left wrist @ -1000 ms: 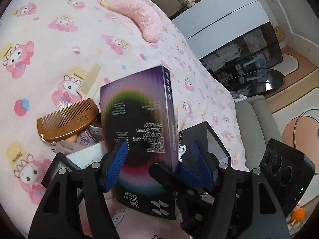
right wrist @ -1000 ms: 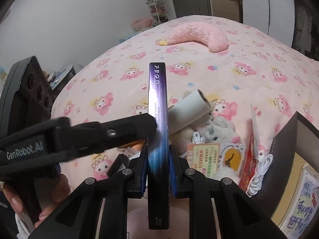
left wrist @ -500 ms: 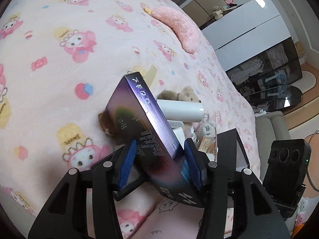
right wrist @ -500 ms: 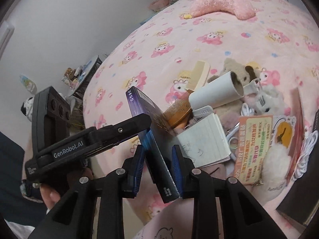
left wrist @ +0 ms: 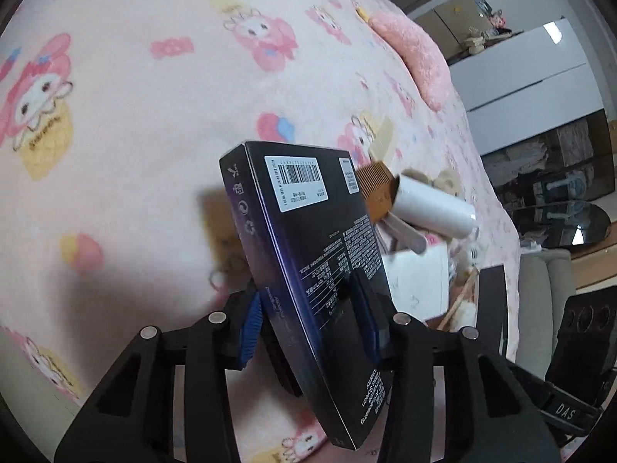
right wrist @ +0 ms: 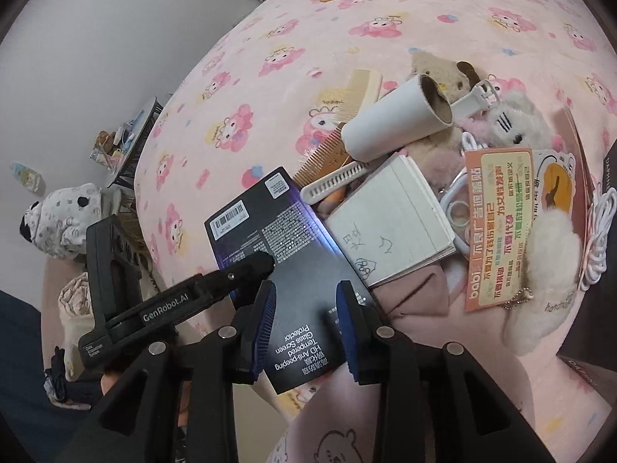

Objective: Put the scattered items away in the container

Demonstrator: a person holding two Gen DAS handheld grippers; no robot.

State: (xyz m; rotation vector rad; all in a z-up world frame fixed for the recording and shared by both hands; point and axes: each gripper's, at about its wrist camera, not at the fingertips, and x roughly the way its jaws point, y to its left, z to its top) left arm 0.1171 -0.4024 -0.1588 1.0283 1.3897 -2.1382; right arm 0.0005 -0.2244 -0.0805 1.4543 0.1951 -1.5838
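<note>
A dark purple screen-protector box (left wrist: pixel 320 270) is clamped flat between the pads of my left gripper (left wrist: pixel 308 320), tilted, barcode side up. In the right wrist view the same box (right wrist: pixel 277 247) lies under my right gripper (right wrist: pixel 304 320), whose jaws stand open above it without clamping it. The left gripper's finger (right wrist: pixel 231 274) presses on the box from the left. A heap of items lies on the pink bed: white roll (right wrist: pixel 397 119), notepad (right wrist: pixel 389 223), combs (right wrist: pixel 327 154), plush toys (right wrist: pixel 513 123), orange card (right wrist: pixel 497 223). The black container (left wrist: pixel 491 308) stands at the right.
Pink cartoon-print bedding (left wrist: pixel 135 115) spreads to the left and far side. A pink curved pillow (left wrist: pixel 416 58) lies at the far end. A white cable (right wrist: pixel 601 239) and fluffy keychain (right wrist: pixel 547 281) lie beside the container's wall (right wrist: pixel 605 193). The bed edge drops off at left.
The box passed from my right gripper to my left: the right jaws opened and the left shut on it. The box turned from edge-on to flat, barcode side up.
</note>
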